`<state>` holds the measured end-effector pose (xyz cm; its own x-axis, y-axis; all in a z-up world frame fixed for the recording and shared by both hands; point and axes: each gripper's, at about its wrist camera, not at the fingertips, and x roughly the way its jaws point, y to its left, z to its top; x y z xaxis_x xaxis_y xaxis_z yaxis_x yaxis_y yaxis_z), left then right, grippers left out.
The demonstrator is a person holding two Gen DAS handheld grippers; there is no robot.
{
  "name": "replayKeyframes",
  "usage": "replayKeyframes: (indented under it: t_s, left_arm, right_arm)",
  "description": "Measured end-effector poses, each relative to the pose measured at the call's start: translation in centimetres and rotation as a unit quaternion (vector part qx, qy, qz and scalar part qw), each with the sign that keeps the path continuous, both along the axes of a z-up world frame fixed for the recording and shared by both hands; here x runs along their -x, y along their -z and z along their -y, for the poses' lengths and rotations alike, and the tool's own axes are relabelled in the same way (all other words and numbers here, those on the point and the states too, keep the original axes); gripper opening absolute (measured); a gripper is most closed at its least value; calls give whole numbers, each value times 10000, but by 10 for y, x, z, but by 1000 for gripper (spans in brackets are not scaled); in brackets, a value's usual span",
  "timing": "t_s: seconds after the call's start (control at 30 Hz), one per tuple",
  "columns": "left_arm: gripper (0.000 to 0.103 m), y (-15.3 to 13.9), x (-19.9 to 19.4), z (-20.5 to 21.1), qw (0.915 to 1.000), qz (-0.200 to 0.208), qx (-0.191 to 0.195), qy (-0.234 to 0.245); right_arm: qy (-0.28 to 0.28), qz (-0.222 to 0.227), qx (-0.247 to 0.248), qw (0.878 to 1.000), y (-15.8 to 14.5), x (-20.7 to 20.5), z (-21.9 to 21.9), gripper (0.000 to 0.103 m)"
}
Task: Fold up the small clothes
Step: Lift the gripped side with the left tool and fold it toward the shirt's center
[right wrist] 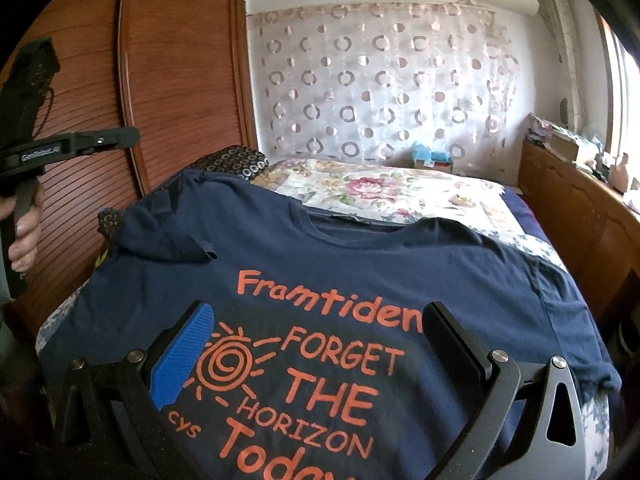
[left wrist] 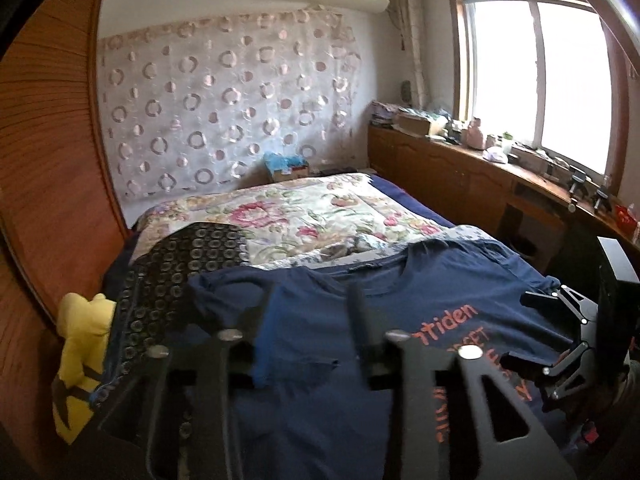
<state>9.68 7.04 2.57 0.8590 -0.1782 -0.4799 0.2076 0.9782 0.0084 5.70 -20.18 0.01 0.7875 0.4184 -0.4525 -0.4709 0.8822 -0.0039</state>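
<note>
A dark blue T-shirt (right wrist: 360, 264) lies spread out, print side up, on the near end of the bed (right wrist: 404, 188), with its neck hole pointing away toward the far wall. Orange words and a swirly sun are printed on its front. The shirt looks soft, thin and light, so it will bend and flop when it is picked up, and it may slide a bit on the cover under it. One sleeve (right wrist: 168, 232) on the left is bunched up and curled, so it probably needs smoothing first. Good places to take hold look like the two shoulders or the bottom corners, pinching just the cloth edge. The right gripper (right wrist: 316, 336) hangs just over the print with its jaws wide apart and nothing between them; one finger has a bumpy blue pad (right wrist: 182, 356). The left gripper (left wrist: 310, 308) is over the left side of the shirt, also spread open and holding nothing. The bed has a flowery quilt (left wrist: 304, 212), and a dark cloth with ring shapes (left wrist: 188, 256) and something yellow (left wrist: 80, 344) sit at the left edge. There is a wooden wardrobe (right wrist: 176, 64), a curtain with circles (right wrist: 376, 80) on the far wall, and a bright window (left wrist: 536, 80) over a crowded wooden shelf (left wrist: 460, 148).
</note>
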Motion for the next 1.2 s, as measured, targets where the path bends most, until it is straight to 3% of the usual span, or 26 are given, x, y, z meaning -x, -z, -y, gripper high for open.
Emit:
replayKeyframes:
  t_s: [0.03, 0.1, 0.2, 0.33, 0.53, 0.67, 0.97, 1.1, 1.2]
  left_arm:
    - [45, 0, -1, -3, 10000, 19, -11, -47]
    - [62, 0, 5, -15, 9998, 68, 3, -189]
    - [76, 5, 11, -35, 9993, 107, 97, -357]
    - [78, 14, 16, -57, 9976, 85, 70, -688]
    - [78, 27, 26, -81, 9943, 112, 112, -1057]
    - [78, 40, 37, -95, 9923, 25, 255, -1210]
    - [78, 64, 60, -108, 9896, -108, 250, -1416]
    - [78, 69, 62, -109, 9896, -140, 223, -1413]
    - [78, 71, 65, -108, 9898, -125, 227, -1400]
  right_arm:
    - [-62, -7, 5, 10000, -1, -2, -3, 103]
    - [-197, -32, -10, 9998, -4, -8, -6, 103]
    - [-459, -8, 51, 9989, -11, -22, -16, 101]
    - [-835, -6, 186, 9963, -20, -45, -40, 91]
    - [-1476, -307, 265, 9882, -17, -85, -81, 66]
    - [-2087, -641, 281, 9755, -8, -107, -122, 52]
    - [-2440, -1043, 372, 9634, 2, -134, -173, 47]
    - [-2427, -1076, 530, 9627, 7, -144, -175, 10]
    - [-2498, -835, 469, 9635, 0, -138, -170, 7]
